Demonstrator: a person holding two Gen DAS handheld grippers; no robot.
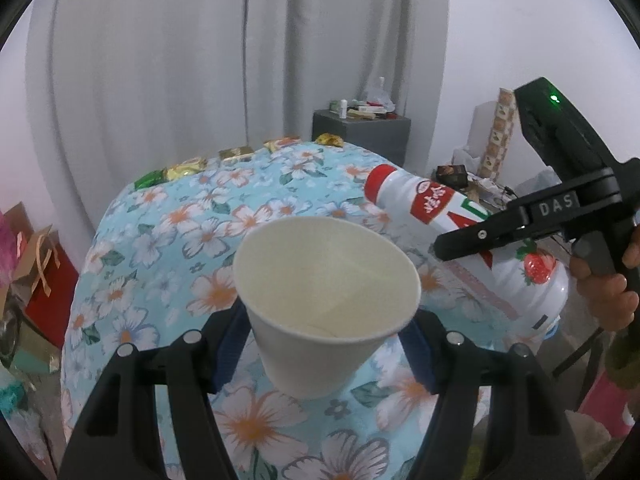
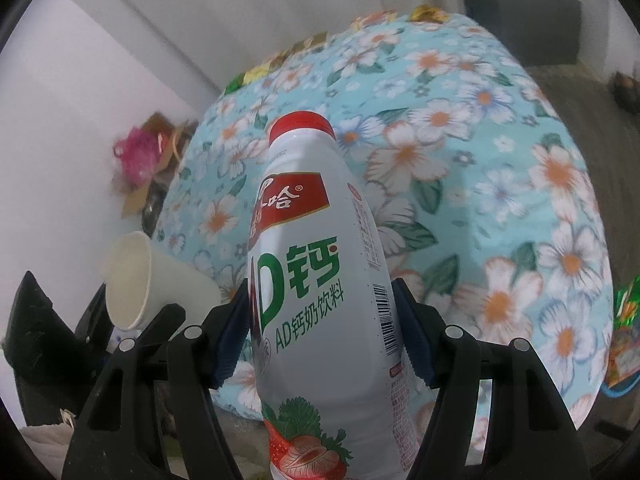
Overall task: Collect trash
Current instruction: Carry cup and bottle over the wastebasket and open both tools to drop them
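A white paper cup is clamped between the blue pads of the left gripper, tilted with its open mouth turned up and toward the camera, above the floral tablecloth. Beside the cup, on its right, a white drink bottle with a red cap and a strawberry label is gripped around its body by the right gripper, its cap pointing out over the tablecloth. The two held items are seen near each other but apart. Along the tablecloth's far edge a row of foil wrappers is laid, green and gold. Beyond that edge a dark cabinet with small clutter on top is set before a grey curtain. To the tablecloth's left, gift bags are seen on the floor.
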